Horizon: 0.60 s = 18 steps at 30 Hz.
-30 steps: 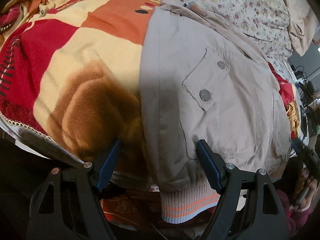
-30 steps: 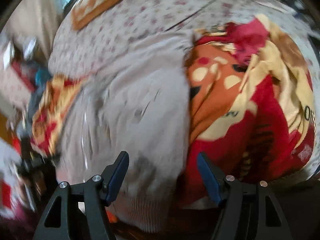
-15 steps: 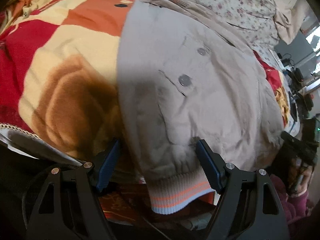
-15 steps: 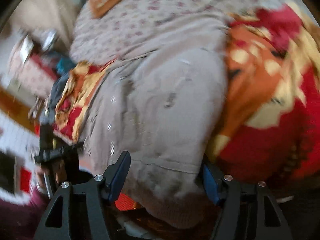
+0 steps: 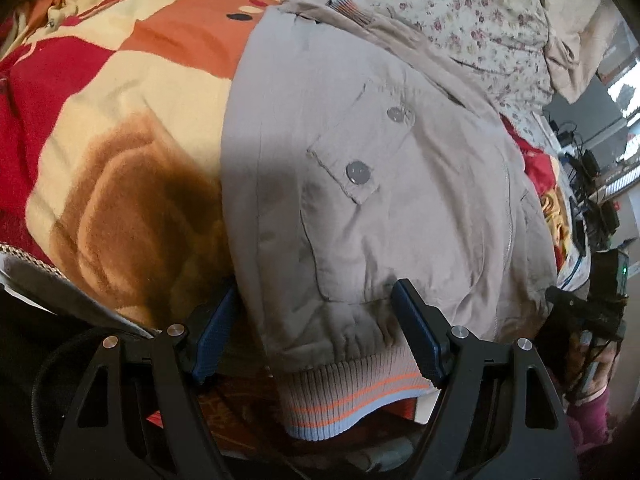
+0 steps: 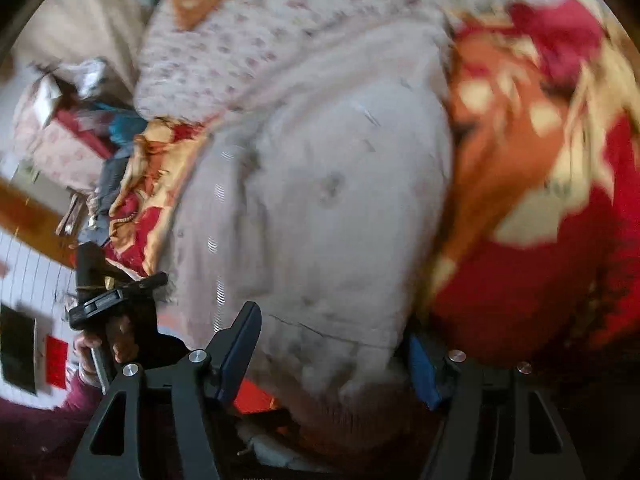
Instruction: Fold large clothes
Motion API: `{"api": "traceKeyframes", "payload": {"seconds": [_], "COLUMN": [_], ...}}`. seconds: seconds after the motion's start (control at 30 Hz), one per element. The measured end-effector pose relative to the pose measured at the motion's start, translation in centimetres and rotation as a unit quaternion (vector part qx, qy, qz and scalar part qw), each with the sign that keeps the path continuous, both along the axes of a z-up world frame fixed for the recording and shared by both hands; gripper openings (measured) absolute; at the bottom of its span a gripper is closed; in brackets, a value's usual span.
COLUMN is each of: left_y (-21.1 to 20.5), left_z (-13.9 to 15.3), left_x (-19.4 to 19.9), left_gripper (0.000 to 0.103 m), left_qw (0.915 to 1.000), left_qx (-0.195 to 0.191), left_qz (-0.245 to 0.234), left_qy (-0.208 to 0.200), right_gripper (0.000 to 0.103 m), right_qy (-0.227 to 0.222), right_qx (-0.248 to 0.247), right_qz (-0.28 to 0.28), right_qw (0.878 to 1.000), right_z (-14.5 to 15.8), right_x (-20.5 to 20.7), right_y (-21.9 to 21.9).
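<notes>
Two hand-held grippers, each with black arms and blue finger pads, frame the lower end of a beige cotton jacket (image 5: 360, 208) with a buttoned flap pocket. The jacket, used here as the landmark, lies spread on a plush blanket (image 5: 120, 128) patterned in red, orange, cream and brown; beyond the jacket's far edge a floral bedsheet (image 5: 440, 8) shows.

Left wrist view: the left gripper (image 5: 316, 334) stands with its jaws wide apart, one pad at each side of the jacket's near end. The jacket's ribbed knit hem (image 5: 340, 400), striped orange and pale blue, hangs between and below the pads. The right-hand pad (image 5: 416, 340) lies against the gathered cloth just above the hem; the left-hand pad sits at the jacket's side edge, over the blanket. No cloth is pinched.

Right wrist view (motion-blurred): the right gripper (image 6: 332, 352) is likewise spread wide, its pads at either side of the jacket's (image 6: 328, 208) near end; whether they press the cloth cannot be told. The blanket (image 6: 560, 220) lies beside the jacket, the floral bedsheet (image 6: 240, 40) beyond it. At the jacket's other side, the left gripper appears as a dark frame held in a hand (image 6: 116, 340).
</notes>
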<state>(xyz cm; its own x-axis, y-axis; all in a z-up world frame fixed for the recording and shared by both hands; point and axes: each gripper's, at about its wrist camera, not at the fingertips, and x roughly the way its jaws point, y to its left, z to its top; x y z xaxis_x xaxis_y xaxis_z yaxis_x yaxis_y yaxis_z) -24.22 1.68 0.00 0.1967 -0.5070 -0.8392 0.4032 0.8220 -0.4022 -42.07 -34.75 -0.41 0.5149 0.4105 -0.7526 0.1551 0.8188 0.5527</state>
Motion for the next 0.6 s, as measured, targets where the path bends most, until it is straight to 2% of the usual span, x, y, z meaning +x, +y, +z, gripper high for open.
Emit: {"api": "traceKeyframes", "payload": {"seconds": [0.07, 0.17, 0.23, 0.33, 0.47, 0.53, 0.6], "left_y": [-0.5, -0.8, -0.7, -0.5, -0.2, -0.6, -0.8], "left_z": [-0.2, -0.2, -0.1, 0.5, 0.5, 0.5, 0.5], "left_x": [-0.3, -0.4, -0.4, -0.4, -0.1, -0.4, -0.6], "left_gripper": [0.077, 0.077, 0.076, 0.064, 0.06, 0.06, 0.06], "left_qw": [0.9999, 0.9997, 0.9998, 0.9999, 0.9998, 0.9999, 0.9998], "left_qx": [0.009, 0.013, 0.001, -0.006, -0.017, -0.009, -0.002], "left_qz": [-0.01, -0.018, -0.019, -0.014, 0.0, -0.001, -0.001], "left_qy": [-0.003, -0.005, 0.001, -0.007, -0.007, -0.014, -0.02], "right_gripper": [0.07, 0.072, 0.071, 0.055, 0.054, 0.055, 0.066], "right_qy": [0.009, -0.011, -0.017, -0.036, -0.078, -0.062, -0.026], "right_qx": [0.01, -0.023, -0.024, -0.019, -0.025, -0.051, -0.063], "right_qz": [0.018, 0.037, 0.037, 0.047, 0.074, 0.072, 0.075], "right_qw": [1.0, 0.999, 0.999, 0.998, 0.994, 0.994, 0.995], "right_z": [-0.6, 0.2, 0.6, 1.9, 3.9, 3.2, 1.7], "right_x": [-0.4, -0.6, -0.5, -0.4, -0.2, 0.5, 1.1], "right_y": [0.4, 1.7, 1.8, 2.3, 2.6, 2.9, 3.2]}}
